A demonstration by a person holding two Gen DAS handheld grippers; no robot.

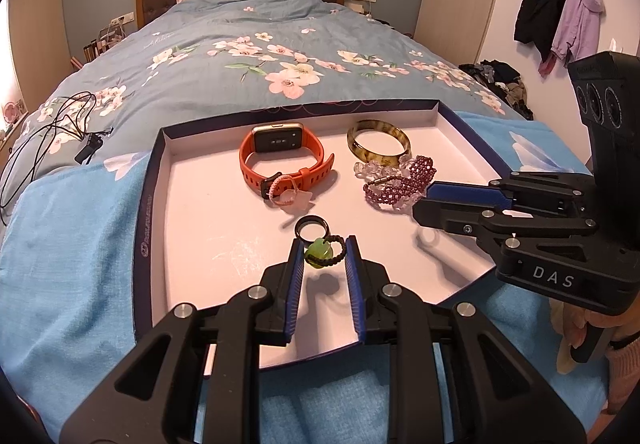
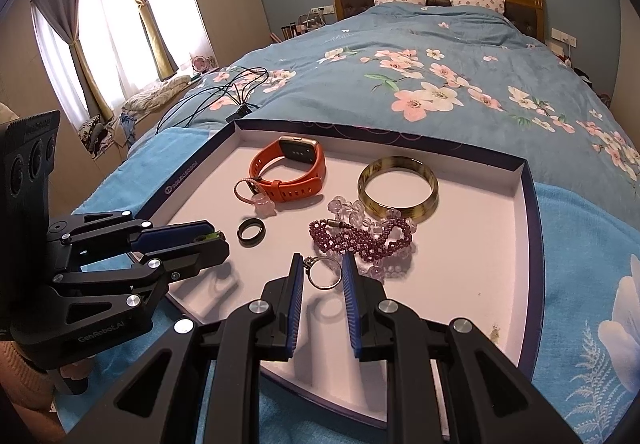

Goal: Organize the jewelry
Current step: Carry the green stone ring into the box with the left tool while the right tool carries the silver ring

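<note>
The left gripper (image 1: pixel 323 248) is closed on a green pendant (image 1: pixel 319 252) with a short black cord, pinched between the 2 blue pads above the tray (image 1: pixel 152 179); its shadow falls on the tray floor below, so I judge it lifted clear. The right gripper (image 2: pixel 321 272) holds a thin silver ring (image 2: pixel 320 272) on edge between its narrow jaws, the small stone at about 10 o'clock on the band.

Both pieces are light and hard. The pendant looks smooth and polished, likely slippery and liable to chip if dropped; the pads should bear on its flat faces, not on the cord, which is soft and would slide. The ring is stiff but thin, and could twist or flick out of a pinch across its width; hold the plain band, away from the stone.

On the tray, seen from the left wrist, a black ring (image 1: pixel 311 231) lies just beyond the pendant at 12 o'clock, an orange watch (image 1: pixel 286 159) farther at 11 o'clock, a pink charm (image 1: pixel 289 192) by its strap. At 1 o'clock sit a mottled bangle (image 1: pixel 378 143), stiff and probably brittle, and purple beads (image 1: pixel 394 183) tangled with clear beads (image 1: pixel 372 169), floppy and best lifted by a bunched section.
</note>
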